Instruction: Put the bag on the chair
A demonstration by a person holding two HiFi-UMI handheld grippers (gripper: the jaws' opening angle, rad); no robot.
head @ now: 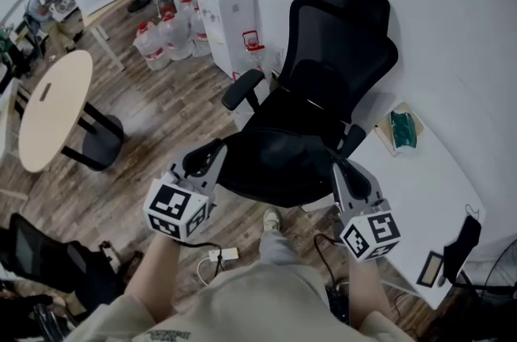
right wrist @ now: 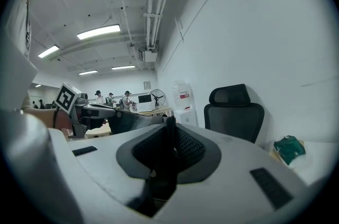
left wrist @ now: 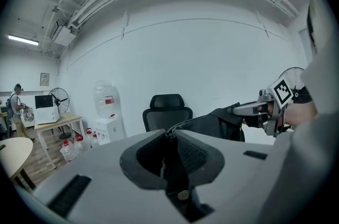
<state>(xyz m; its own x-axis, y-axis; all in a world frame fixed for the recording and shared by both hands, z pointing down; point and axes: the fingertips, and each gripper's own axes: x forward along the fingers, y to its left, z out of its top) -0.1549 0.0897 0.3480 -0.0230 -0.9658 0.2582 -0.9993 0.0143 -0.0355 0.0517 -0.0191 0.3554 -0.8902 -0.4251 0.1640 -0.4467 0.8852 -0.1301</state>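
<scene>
Left gripper (head: 212, 156) has its jaws pinched together on a fold of black fabric, which is one end of the bag (head: 279, 166); its own view shows the cloth caught right between the pads at the tip (left wrist: 172, 135). Right gripper (head: 338, 169) is closed the same way on the other end, with dark cloth clamped between its jaws (right wrist: 169, 125). So the bag hangs stretched between the two grippers, its long axis running straight from one to the other, crosswise to the way both point. From the left gripper the bag (left wrist: 222, 125) stretches off to its right, ending at the right gripper (left wrist: 250, 108); from the right gripper it (right wrist: 127, 119) stretches off to its left, ending at the left gripper (right wrist: 87, 110). Ahead of both grippers stands the black chair (head: 339, 41), its back facing them, and from above the bag lies over the front of the seat; I cannot tell whether it touches the seat. Beyond the left gripper and further to its left stands a water cooler (head: 226, 9), and to the right of the right gripper is a white table (head: 420, 187).
</scene>
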